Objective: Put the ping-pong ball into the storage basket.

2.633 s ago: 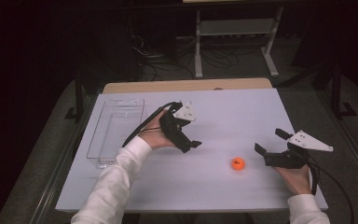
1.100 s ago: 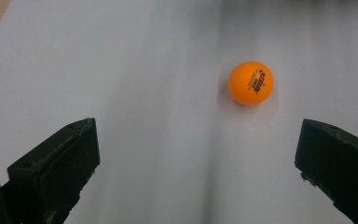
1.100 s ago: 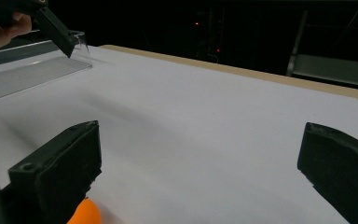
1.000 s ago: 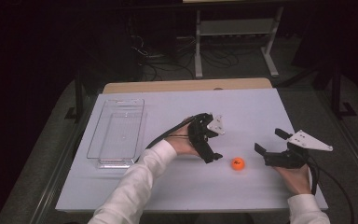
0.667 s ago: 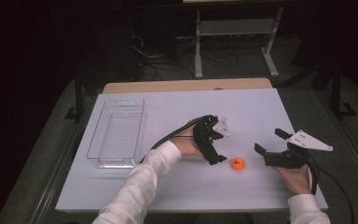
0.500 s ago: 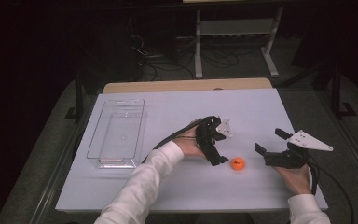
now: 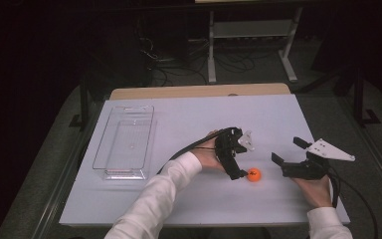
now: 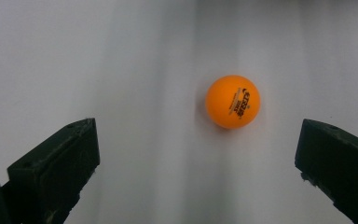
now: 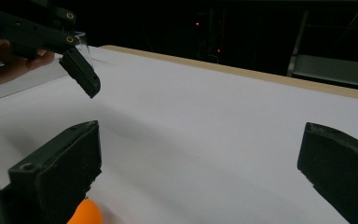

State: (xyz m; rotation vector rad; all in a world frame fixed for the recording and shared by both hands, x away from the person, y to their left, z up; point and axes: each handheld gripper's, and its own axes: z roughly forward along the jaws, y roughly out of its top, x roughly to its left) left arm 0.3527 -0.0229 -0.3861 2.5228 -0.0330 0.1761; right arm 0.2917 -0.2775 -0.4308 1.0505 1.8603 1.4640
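1. Near edge of table (image 7: 144, 209): both forearms come in here. White sleeve on the person's left, angled toward mid-table.
2. Right gripper (image 7: 291, 152) sits by the right edge, jaws spread wide, nothing btwn them. Parked, not in the play.
3. Orange ball (image 7: 253, 174) lies on the bare white top, right of centre, closer to the near edge than the far one. It rests free, w/ no jaw touching it.
4. Left gripper (image 7: 241, 169) is tipped down right over the ball, jaws wide. In the left gripper view the ball (image 8: 232, 101) sits btwn the jaws but off toward the right-hand one and a bit beyond the tips.
5. Step in hand, I'd say: the grab. To do it well, push fwd so the tips pass the ball's widest part, centre it, then close slow. It's round, light and smooth, so an off-centre squeeze could squirt it away.
6. Keep tips just off the table while closing, so they don't nudge the ball first.
7. Farther back, by the left edge: clear tray (image 7: 124, 144), empty, well apart from the ball. Likely drop spot.
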